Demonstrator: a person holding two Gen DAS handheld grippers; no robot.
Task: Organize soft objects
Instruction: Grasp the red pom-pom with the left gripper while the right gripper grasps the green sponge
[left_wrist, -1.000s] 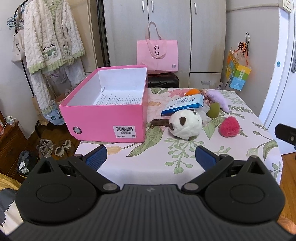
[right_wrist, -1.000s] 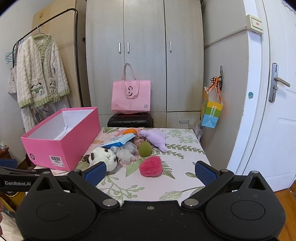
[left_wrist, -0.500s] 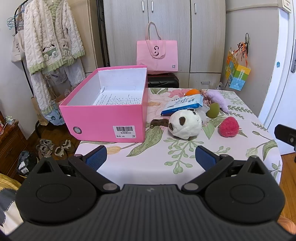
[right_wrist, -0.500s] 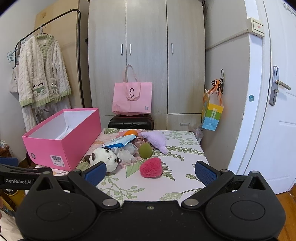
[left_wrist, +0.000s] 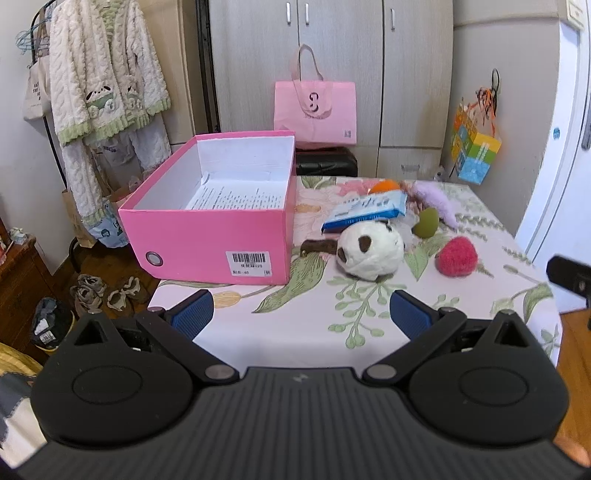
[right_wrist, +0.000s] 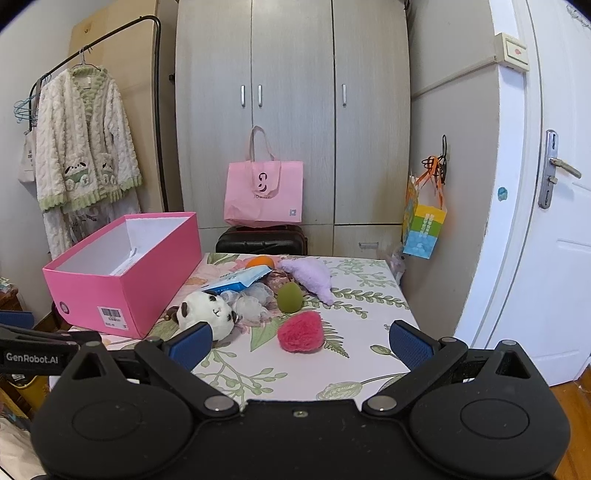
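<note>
An open pink box (left_wrist: 218, 236) (right_wrist: 122, 284) stands on the left of the floral table, with printed paper inside. To its right lie a panda plush (left_wrist: 369, 251) (right_wrist: 207, 314), a red fuzzy heart (left_wrist: 456, 256) (right_wrist: 301, 332), a green egg-shaped toy (left_wrist: 426, 222) (right_wrist: 290, 298), a purple plush (left_wrist: 434, 199) (right_wrist: 310, 275), a blue packet (left_wrist: 365, 212) (right_wrist: 240, 282) and an orange ball (right_wrist: 260, 262). My left gripper (left_wrist: 301, 314) hangs open before the table's near edge. My right gripper (right_wrist: 301, 341) is open too, short of the heart. Neither holds anything.
The floral tablecloth (left_wrist: 303, 332) drops off at the near edge. A pink tote bag (right_wrist: 264, 194) sits on a black case behind the table. A clothes rack with a knitted cardigan (left_wrist: 103, 74) stands left. A white door (right_wrist: 554, 221) is right. Shoes (left_wrist: 107, 291) lie on the floor.
The right gripper's view has tilted up a little and drawn slightly closer to the table. The left gripper has barely moved. No object has shifted.
</note>
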